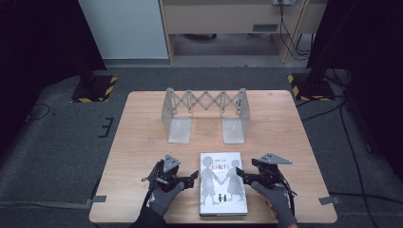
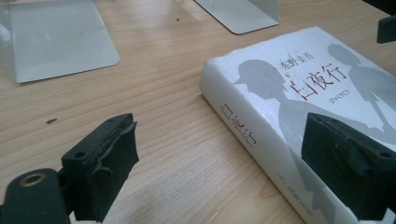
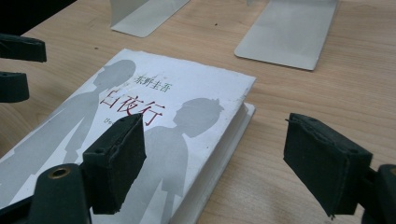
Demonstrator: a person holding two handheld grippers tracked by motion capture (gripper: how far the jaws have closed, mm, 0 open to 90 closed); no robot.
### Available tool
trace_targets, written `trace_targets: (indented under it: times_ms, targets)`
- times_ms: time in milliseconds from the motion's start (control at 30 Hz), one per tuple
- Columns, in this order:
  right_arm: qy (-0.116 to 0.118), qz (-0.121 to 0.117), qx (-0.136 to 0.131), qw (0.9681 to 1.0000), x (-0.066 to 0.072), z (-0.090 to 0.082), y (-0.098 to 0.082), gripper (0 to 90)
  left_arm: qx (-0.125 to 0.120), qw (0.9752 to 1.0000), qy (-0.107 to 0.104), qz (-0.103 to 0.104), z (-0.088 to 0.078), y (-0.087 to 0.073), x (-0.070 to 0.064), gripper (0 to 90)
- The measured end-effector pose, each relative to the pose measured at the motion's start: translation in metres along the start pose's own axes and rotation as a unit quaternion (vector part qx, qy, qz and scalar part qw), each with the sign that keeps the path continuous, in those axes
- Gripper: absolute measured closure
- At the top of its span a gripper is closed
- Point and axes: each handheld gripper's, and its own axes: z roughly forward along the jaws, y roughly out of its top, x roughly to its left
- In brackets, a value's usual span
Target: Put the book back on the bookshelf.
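A thick white book (image 1: 222, 183) with grey silhouettes and a red title lies flat near the table's front edge. My left gripper (image 1: 194, 176) is at its spine side, jaws open. In the left gripper view the left gripper (image 2: 222, 140) straddles the book's (image 2: 299, 93) spine edge, one jaw over the cover and one over bare wood, without pressing on it. My right gripper (image 1: 241, 176) is at the page-edge side, also open. In the right gripper view the right gripper (image 3: 215, 135) brackets the book's (image 3: 154, 121) fore edge in the same way, touching nothing.
An expandable metal book rack (image 1: 204, 114) with two upright ends and flat base plates (image 1: 179, 129) stands at the middle back of the wooden table (image 1: 138, 142). Bare wood lies between rack and book. Cables and stand bases are on the floor beyond.
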Motion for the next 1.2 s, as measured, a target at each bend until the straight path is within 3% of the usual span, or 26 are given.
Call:
trace_targets:
  times_ms: [367, 533, 733, 967, 1200]
  targets:
    - [0.018, -0.004, 0.018, 0.9997, 0.009, 0.010, -0.004, 22.8, 0.022, 0.9993, -0.019, 0.023, 0.018, -0.004, -0.016, 8.3]
    - [0.023, -0.009, 0.029, 0.9993, 0.013, 0.016, -0.007, 23.4, 0.021, 0.9992, -0.028, 0.020, 0.022, -0.004, -0.019, 5.8]
    - [0.032, -0.001, 0.032, 0.9990, 0.016, 0.021, -0.009, 22.4, 0.017, 0.9976, -0.060, 0.029, 0.029, -0.007, -0.022, 0.0]
    - [0.046, 0.010, 0.032, 0.9984, 0.013, 0.025, -0.010, 20.7, 0.014, 0.9958, -0.086, 0.028, 0.035, -0.007, -0.026, 0.0]
    - [0.054, 0.010, 0.030, 0.9980, 0.013, 0.028, -0.011, 19.4, 0.007, 0.9950, -0.097, 0.023, 0.040, -0.009, -0.029, 0.0]
